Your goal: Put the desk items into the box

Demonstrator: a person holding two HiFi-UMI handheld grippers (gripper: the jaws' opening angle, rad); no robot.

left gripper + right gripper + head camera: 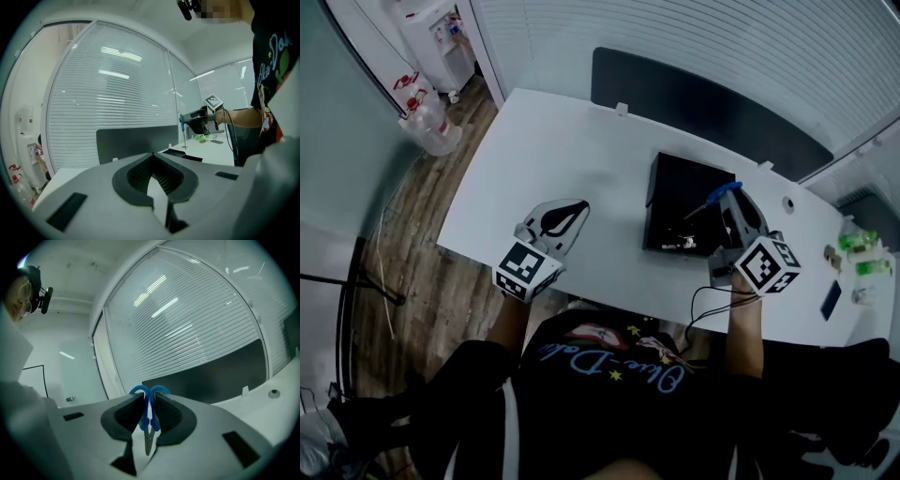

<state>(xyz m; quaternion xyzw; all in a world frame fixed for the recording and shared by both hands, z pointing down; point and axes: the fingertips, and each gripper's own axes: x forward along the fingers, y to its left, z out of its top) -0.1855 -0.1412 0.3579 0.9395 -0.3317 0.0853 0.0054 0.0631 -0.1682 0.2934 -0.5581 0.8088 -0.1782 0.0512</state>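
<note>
A: Head view first. Where are the scissors?
B: The blue-handled scissors [727, 190] are pinched in the right gripper [733, 199], held over the right edge of the open black box [670, 187]. The box stands on the white desk [562, 150], with a few small pale bits [682, 244] near its front wall.
A: And the other side?
B: The left gripper [579, 207] is at the desk's front-left part, well apart from the box. Near the desk's right end lie some green items [861, 242] and a dark flat thing [831, 299]. Clear bottles [434, 129] stand on the wooden floor [412, 244].
A: Left gripper view?
B: Its 2 fingers [136, 176] are pressed together with nothing between them. Off to the right, the right gripper [186, 123] shows with blue handles at its tip.
A: Right gripper view?
B: The 2 fingers [124, 420] clamp the scissors [149, 420] at the handles. Both blue loops poke out past the fingertips, and the closed blades point back toward the camera. Slatted blinds [197, 329] and a dark panel [220, 376] fill the background.
</note>
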